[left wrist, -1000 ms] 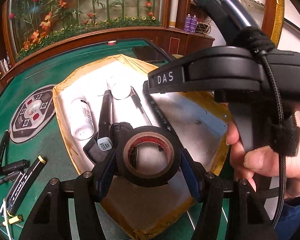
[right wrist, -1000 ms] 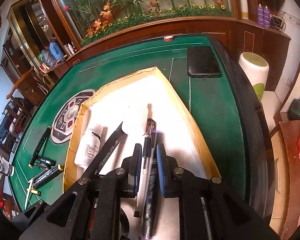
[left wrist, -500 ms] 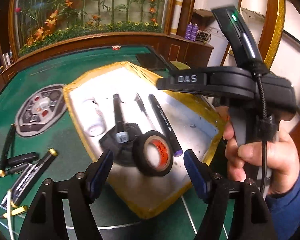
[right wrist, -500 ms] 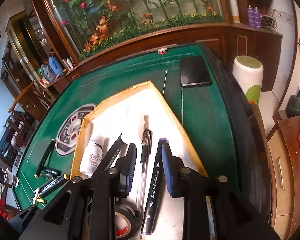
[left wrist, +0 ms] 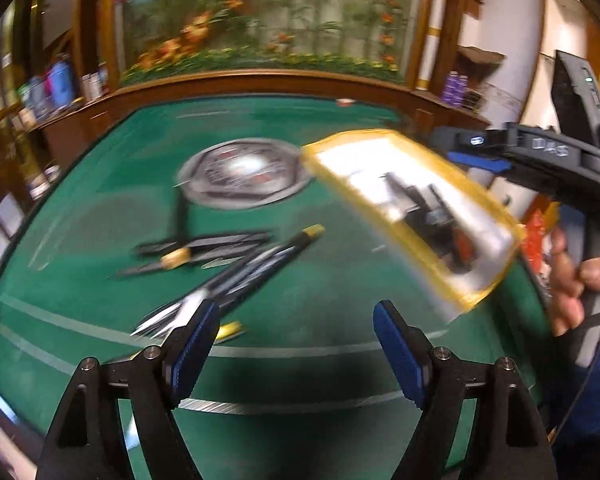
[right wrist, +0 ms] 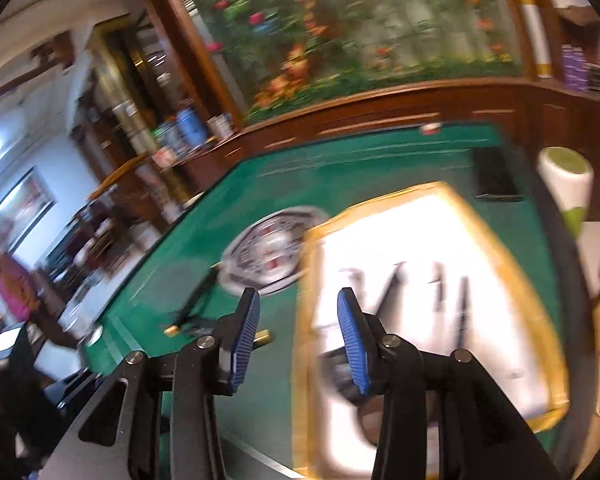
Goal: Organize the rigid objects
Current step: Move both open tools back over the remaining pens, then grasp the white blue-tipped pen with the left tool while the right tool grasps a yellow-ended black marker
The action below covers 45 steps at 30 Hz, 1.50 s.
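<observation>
Left gripper (left wrist: 296, 336), jaws just opened wide and empty, sits nearest the loose black gold-capped pens (left wrist: 204, 250) lying crosswise ahead-left on green felt; right gripper (right wrist: 298, 332), half-open, empty, hovers by the yellow-rimmed white tray (right wrist: 512, 264).

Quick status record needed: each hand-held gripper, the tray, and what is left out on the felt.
left hand-held gripper: open, jaws just been opening, nothing between them
right hand-held gripper: open, jaws just been opening, nothing between them
tray: yellow-rimmed, white inside, holds several dark items, blurred
loose pens: on the green table, outside the tray
image quality: heavy motion blur
</observation>
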{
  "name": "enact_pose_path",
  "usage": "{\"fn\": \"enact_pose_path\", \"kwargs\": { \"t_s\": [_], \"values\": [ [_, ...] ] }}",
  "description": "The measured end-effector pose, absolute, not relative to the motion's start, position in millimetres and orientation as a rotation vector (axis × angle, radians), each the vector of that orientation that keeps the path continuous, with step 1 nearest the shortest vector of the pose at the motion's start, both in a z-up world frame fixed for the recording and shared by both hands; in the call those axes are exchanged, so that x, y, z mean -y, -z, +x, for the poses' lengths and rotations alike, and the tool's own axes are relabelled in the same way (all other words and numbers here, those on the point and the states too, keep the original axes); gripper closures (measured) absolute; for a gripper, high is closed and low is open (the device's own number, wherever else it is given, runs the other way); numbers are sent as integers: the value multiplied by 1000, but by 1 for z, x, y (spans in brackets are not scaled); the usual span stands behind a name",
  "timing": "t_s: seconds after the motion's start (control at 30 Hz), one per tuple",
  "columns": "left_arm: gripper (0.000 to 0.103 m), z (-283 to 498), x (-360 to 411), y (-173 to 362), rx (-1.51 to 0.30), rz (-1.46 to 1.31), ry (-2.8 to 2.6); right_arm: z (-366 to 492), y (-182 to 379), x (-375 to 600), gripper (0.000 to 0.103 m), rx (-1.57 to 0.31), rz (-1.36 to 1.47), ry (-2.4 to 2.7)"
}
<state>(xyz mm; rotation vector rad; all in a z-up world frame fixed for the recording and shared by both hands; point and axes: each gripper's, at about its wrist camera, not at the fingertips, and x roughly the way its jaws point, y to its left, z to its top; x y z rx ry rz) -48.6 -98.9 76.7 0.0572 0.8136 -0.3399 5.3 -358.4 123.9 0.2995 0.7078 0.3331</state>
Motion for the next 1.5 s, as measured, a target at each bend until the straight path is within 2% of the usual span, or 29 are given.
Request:
{"fn": "enact_pose_path", "kwargs": {
  "t_s": [0.17,0.4,0.43,0.47,0.5,0.57,0.63,0.67,0.77,0.87,1.0,1.1,1.27,1.5],
  "values": [
    [21,-55,43,-52,-864,45,209,11,-111,303,64,-776,242,-435],
    [21,-39,29,-23,-954,72,109,26,-77,240,63,-930,130,-504],
    [24,-35,33,-20,-960,85,95,29,-74,236,63,-944,125,-498],
    [36,-33,35,-18,-962,98,84,37,-69,231,63,-966,123,-475],
    [39,-30,37,-15,-971,113,75,44,-66,226,63,-984,115,-467],
    [66,-29,38,-17,-965,101,84,56,-60,218,63,-1008,83,-453],
    [75,-30,38,-18,-964,106,85,67,-53,214,61,-1020,63,-413],
    [77,-31,37,-18,-960,111,78,70,-48,213,60,-1033,55,-402],
    [77,-34,29,-19,-960,100,75,68,-44,214,51,-1039,61,-417],
    [77,-32,18,-20,-970,69,59,61,-42,220,46,-1100,120,-470],
    [77,-32,8,-20,-975,44,51,42,-34,213,46,-1192,130,-602],
    [77,-31,7,-20,-974,41,51,32,-48,212,46,-1109,95,-626],
    [77,-30,8,-20,-973,35,50,66,-56,208,46,-998,-12,-460],
    [77,-33,5,-20,-971,29,51,90,-27,201,45,-1081,-23,-410]
  ]
}}
